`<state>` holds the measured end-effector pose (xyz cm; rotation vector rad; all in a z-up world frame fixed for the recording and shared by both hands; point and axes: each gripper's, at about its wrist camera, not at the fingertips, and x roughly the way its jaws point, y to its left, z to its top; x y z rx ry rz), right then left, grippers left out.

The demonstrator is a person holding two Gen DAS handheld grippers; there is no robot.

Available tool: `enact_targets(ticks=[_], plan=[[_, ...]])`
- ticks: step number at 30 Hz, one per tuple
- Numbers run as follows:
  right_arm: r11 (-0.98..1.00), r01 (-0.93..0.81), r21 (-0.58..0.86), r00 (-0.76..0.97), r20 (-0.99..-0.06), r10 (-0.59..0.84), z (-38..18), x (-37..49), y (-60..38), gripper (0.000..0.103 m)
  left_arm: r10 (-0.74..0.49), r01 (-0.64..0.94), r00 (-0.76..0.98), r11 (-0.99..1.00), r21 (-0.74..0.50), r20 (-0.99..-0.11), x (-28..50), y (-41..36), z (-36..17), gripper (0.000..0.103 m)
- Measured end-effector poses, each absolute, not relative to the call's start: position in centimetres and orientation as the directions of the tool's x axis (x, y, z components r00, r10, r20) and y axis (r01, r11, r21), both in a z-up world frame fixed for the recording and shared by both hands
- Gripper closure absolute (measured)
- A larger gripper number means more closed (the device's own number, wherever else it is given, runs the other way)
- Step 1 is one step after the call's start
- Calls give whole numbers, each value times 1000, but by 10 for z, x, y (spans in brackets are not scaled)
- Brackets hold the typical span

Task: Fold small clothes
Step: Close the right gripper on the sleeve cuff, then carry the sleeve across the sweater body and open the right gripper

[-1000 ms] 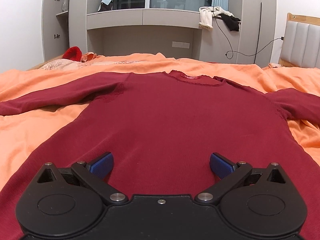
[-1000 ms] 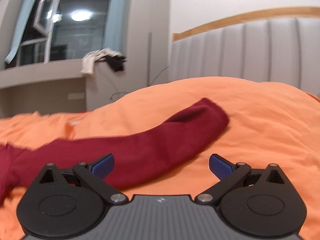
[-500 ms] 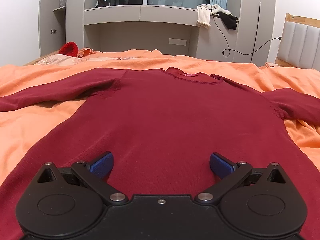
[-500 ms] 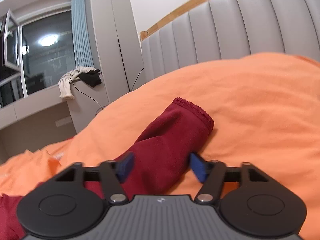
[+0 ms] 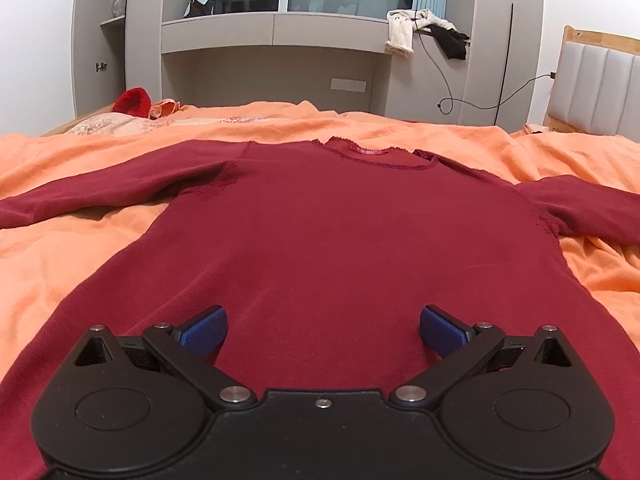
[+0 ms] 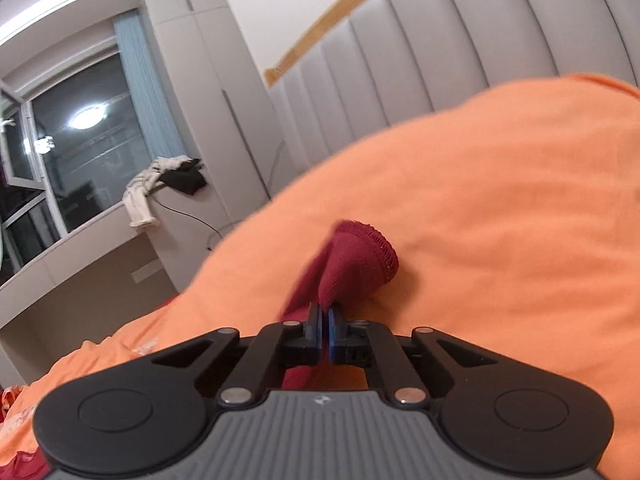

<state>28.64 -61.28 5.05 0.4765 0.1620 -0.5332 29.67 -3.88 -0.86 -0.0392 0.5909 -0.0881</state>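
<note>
A dark red long-sleeved sweater (image 5: pixel 328 232) lies flat on the orange bedsheet (image 5: pixel 80 248), neck away from me, both sleeves spread out to the sides. My left gripper (image 5: pixel 323 326) is open and empty, low over the sweater's hem. In the right wrist view my right gripper (image 6: pixel 325 316) is shut on the sweater's right sleeve (image 6: pixel 352 264) near its cuff, which bunches up just past the fingertips on the orange sheet (image 6: pixel 500 220).
A grey padded headboard (image 6: pixel 440 60) stands behind the bed on the right. A grey wardrobe and window ledge (image 5: pixel 276 32) with draped clothes (image 5: pixel 404 32) are beyond the far edge. A red item (image 5: pixel 134 100) and a patterned cloth lie at the far left.
My right gripper moved onto the right sleeve's cuff end and closed on it. My left gripper stayed open over the hem, with its view shifting only slightly.
</note>
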Motion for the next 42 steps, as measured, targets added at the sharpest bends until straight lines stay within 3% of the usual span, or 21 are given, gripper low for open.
enact_targets(ticks=[11, 18, 23, 29, 35, 38, 40, 42], plan=[[931, 334, 147, 941, -115, -319, 116, 310, -490, 100, 10, -34, 897, 998, -46, -442, 281, -15, 27, 0], [992, 123, -2, 987, -100, -122, 124, 348, -354, 100, 106, -166, 899, 980, -106, -424, 282, 21, 45, 1], [999, -26, -29, 990, -137, 22, 97, 368, -256, 100, 151, -232, 893, 962, -146, -424, 286, 44, 52, 1], [967, -195, -163, 946, -293, 142, 36, 371, -143, 100, 177, -271, 874, 951, -151, -453, 289, 57, 49, 1], [906, -326, -268, 876, -447, 183, -11, 357, -92, 99, 175, -285, 865, 943, -172, -471, 294, 64, 47, 1], [886, -389, -252, 842, -487, 231, -8, 346, -97, 82, 154, -270, 868, 944, -188, -473, 297, 65, 45, 1], [875, -417, -247, 831, -492, 258, -6, 331, -100, 41, 129, -252, 871, 946, -205, -475, 300, 65, 45, 1], [859, -446, -251, 827, -483, 288, -1, 311, -109, 29, 91, -224, 875, 947, -231, -476, 304, 63, 44, 1]])
